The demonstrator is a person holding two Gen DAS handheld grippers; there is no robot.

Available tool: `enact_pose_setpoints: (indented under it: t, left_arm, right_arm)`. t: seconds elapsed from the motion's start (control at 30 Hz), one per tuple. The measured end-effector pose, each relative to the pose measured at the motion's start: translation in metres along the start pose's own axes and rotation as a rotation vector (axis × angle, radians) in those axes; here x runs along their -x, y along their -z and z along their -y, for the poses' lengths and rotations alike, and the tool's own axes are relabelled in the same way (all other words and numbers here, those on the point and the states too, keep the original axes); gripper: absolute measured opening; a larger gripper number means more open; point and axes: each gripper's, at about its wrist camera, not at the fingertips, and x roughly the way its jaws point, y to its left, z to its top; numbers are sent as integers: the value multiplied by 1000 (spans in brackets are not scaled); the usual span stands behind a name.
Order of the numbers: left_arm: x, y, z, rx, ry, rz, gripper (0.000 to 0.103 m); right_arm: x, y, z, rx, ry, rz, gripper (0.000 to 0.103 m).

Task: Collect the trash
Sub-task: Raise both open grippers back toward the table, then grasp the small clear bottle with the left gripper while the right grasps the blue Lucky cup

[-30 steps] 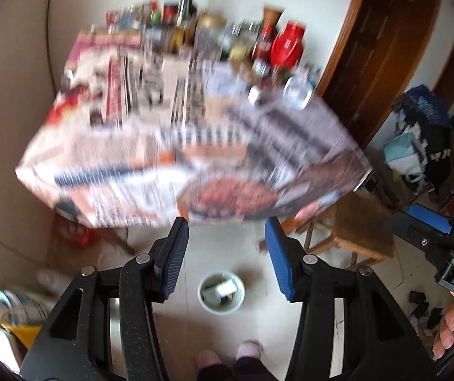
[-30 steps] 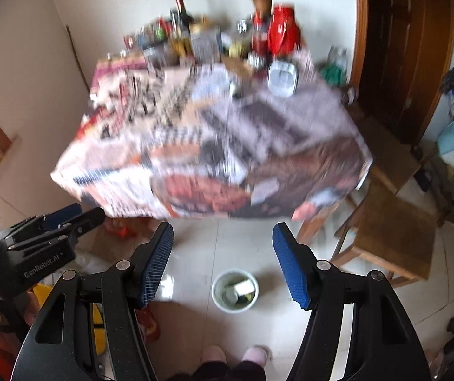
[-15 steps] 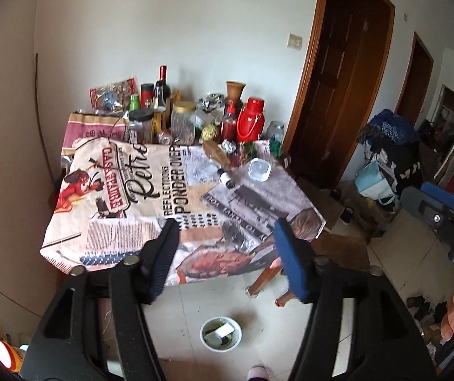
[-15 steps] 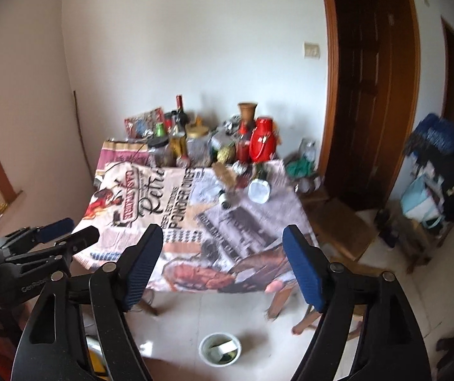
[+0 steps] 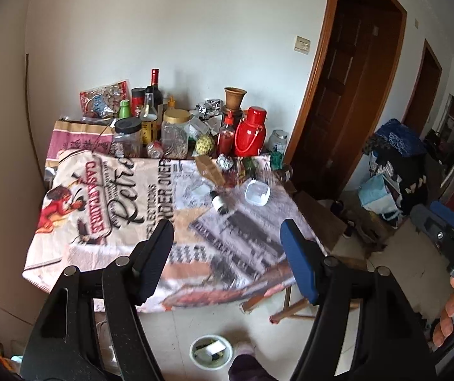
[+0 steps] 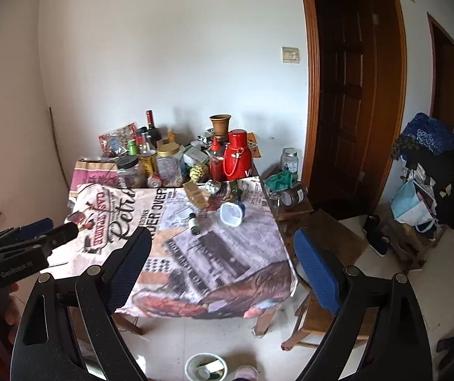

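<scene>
Both the left tongs (image 5: 227, 238) and right tongs (image 6: 223, 247) gape empty, well short of the tabletop (image 6: 106, 222). Likely trash, a small bottle (image 6: 194, 223) and a plastic tub (image 6: 231, 214), lies mid-cloth; the bin (image 6: 206, 366) sits on the floor. A careless reach could topple the crowded jars (image 6: 169, 165) behind.

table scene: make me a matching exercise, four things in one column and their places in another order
Things:
1. red flask
2. white bin
3. clear tub
4. wine bottle

Places:
A. on the floor in front of the table
B. out on the printed cloth, near the table's right edge
C. at the back of the table, near its right end
D. at the back, left of the clay pot, tallest there

Pairs: 1-C, 2-A, 3-B, 4-D
</scene>
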Motion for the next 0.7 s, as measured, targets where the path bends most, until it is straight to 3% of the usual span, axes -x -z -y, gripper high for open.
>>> enact_pose_setpoints:
  t: [0.2, 0.33, 0.7]
  left_arm:
    - [-55, -47, 30, -17, -26, -5, 69]
    - [-96, -69, 39, 28, -36, -18, 69]
    - [-185, -70, 7, 89, -105, -191, 69]
  right_arm:
    - [-45, -38, 34, 13, -4, -9, 90]
    - [-86, -57, 53, 55, -15, -27, 90]
    - [-181, -59, 63, 43, -55, -179, 90]
